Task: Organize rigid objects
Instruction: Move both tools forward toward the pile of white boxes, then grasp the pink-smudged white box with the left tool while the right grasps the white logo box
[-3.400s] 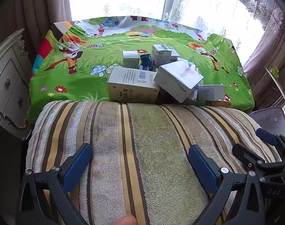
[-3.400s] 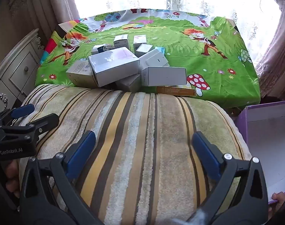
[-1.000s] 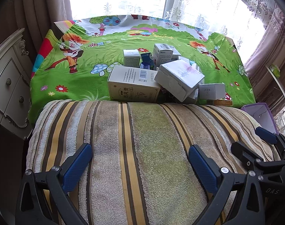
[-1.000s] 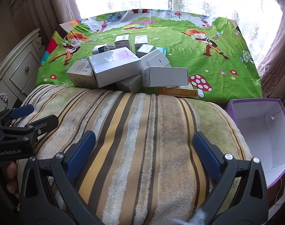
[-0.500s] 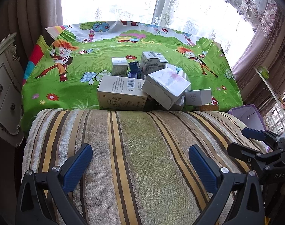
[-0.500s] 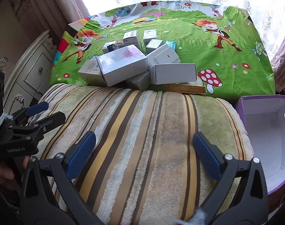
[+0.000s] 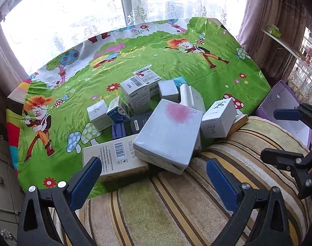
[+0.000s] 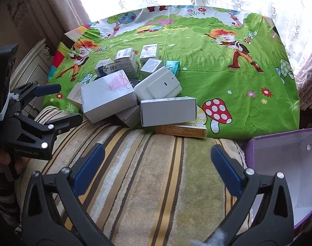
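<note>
A heap of several cardboard boxes lies on the green cartoon cloth (image 7: 197,69) (image 8: 227,75). A large white box with a pink blotch (image 7: 169,136) (image 8: 107,97) tops the heap, leaning on a barcode carton (image 7: 114,158). A white oblong box (image 8: 168,110) and a flat orange box (image 8: 181,130) lie at the heap's near edge. My left gripper (image 7: 153,172) is open just short of the barcode carton, with nothing between its fingers. My right gripper (image 8: 156,164) is open over the striped cushion (image 8: 147,184), holding nothing.
An open purple box with a white inside (image 8: 285,166) (image 7: 283,106) stands at the right of the cushion. A pale drawer cabinet (image 8: 34,69) is at the left. Curtains and a bright window lie beyond the table. A hand (image 8: 2,160) holds the left gripper's handle.
Both grippers have moved forward toward the heap of boxes; the left has swung right and come close to the barcode carton. Both stay open and nothing has been gripped.
</note>
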The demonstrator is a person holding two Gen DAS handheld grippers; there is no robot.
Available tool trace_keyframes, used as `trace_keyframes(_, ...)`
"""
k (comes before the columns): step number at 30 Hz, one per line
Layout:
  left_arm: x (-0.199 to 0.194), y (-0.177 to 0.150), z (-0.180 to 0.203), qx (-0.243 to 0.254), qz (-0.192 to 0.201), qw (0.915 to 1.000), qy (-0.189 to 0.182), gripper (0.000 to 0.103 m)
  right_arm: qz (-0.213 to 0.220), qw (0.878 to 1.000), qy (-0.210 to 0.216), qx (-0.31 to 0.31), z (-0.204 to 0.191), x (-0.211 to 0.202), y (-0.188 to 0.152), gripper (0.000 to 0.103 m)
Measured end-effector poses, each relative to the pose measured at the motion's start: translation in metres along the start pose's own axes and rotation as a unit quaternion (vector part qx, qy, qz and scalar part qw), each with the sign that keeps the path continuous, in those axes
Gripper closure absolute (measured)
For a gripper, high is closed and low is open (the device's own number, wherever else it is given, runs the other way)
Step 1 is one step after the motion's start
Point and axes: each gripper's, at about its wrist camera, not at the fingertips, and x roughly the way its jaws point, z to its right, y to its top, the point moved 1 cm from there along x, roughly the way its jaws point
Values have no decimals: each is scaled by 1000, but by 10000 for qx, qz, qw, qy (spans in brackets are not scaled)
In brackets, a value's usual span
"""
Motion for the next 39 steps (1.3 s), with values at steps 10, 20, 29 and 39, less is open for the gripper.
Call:
trace_keyframes(10, 29, 6, 1, 131, -231, 9995, -177, 43, -387, 9964, -4, -752, 2, 38, 25, 0)
trace_keyframes(20, 24, -4, -2, -132, -13, 9982, -583, 63, -594, 9951, 216, -757, 13, 64, 39, 0)
trace_keyframes(29, 6, -2, -4, 244, 166, 9974, -663, 19, -756, 9927, 212, -919, 10, 83, 48, 0)
trace_keyframes(39, 36, 34, 10, 1587, -240, 9864, -350, 16, -861, 9913, 297, -954, 7, 100, 57, 0)
